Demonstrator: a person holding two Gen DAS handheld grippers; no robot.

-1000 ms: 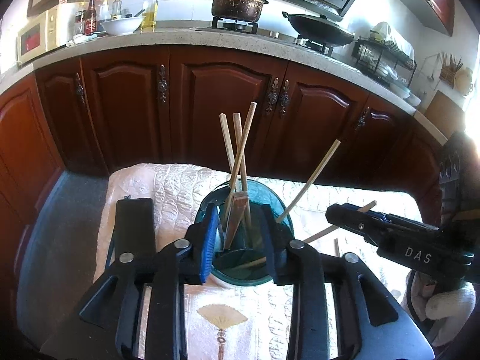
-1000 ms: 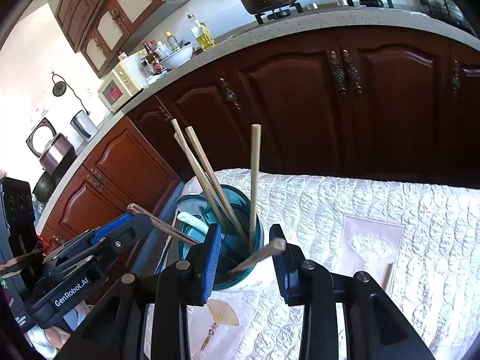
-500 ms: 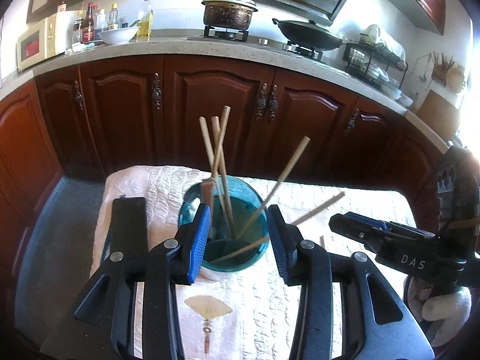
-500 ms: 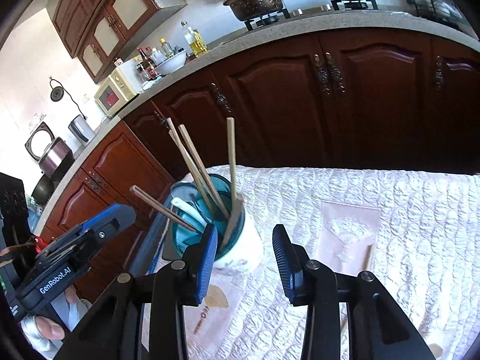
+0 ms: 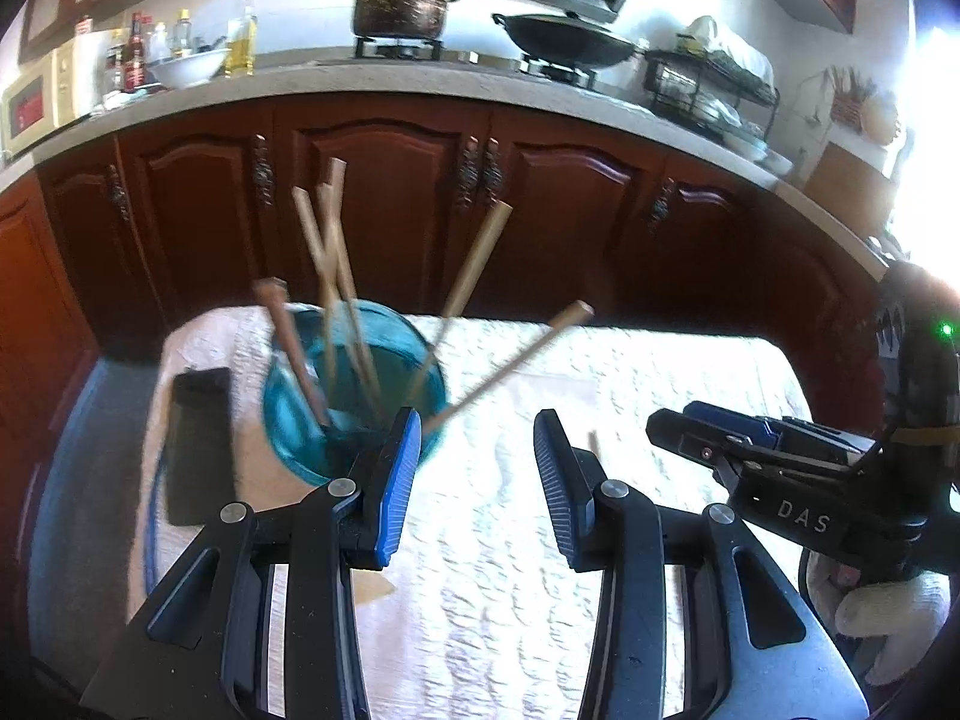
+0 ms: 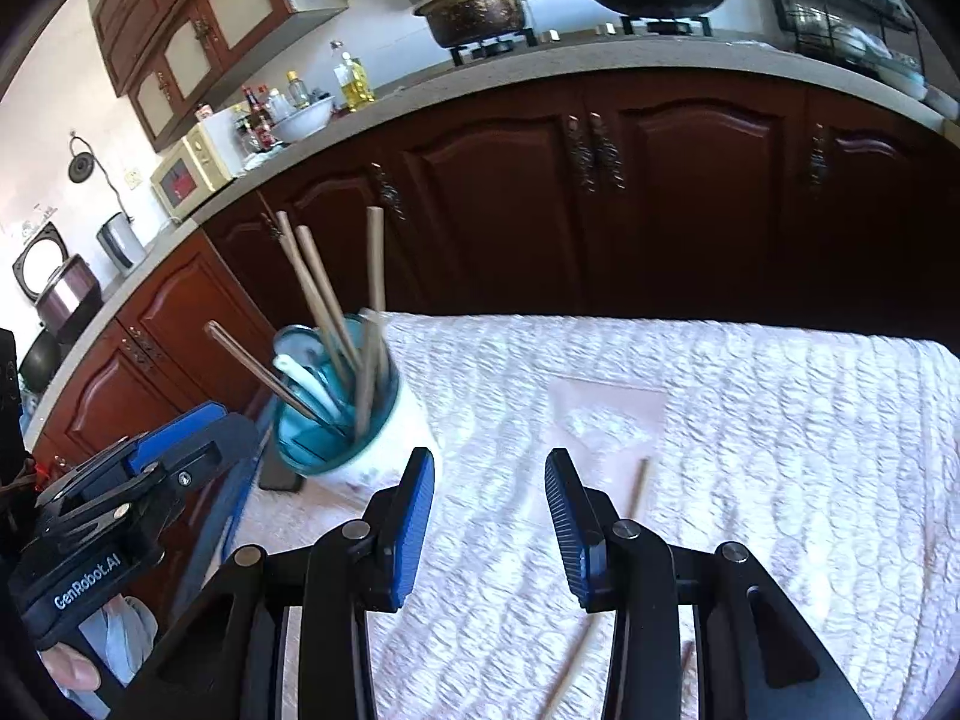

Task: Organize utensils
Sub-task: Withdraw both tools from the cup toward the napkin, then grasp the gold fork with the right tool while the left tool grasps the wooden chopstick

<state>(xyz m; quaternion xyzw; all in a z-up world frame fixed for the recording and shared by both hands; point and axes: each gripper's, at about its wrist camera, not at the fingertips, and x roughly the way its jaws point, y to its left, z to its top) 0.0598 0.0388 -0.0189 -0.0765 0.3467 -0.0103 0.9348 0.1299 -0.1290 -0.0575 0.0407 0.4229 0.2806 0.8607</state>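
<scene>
Both the left gripper (image 5: 474, 480) and right gripper (image 6: 489, 525) are hanging open and empty. Thin wooden chopsticks (image 6: 637, 487) are lying loose on the white quilted cloth (image 6: 750, 420); others are standing in the teal cup (image 6: 336, 420). Light, stiff, prone to rolling; pinching mid-shaft looks best.

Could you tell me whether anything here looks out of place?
Yes: loose chopsticks lie on the white cloth near the right gripper, not in the teal utensil cup with the others.
</scene>
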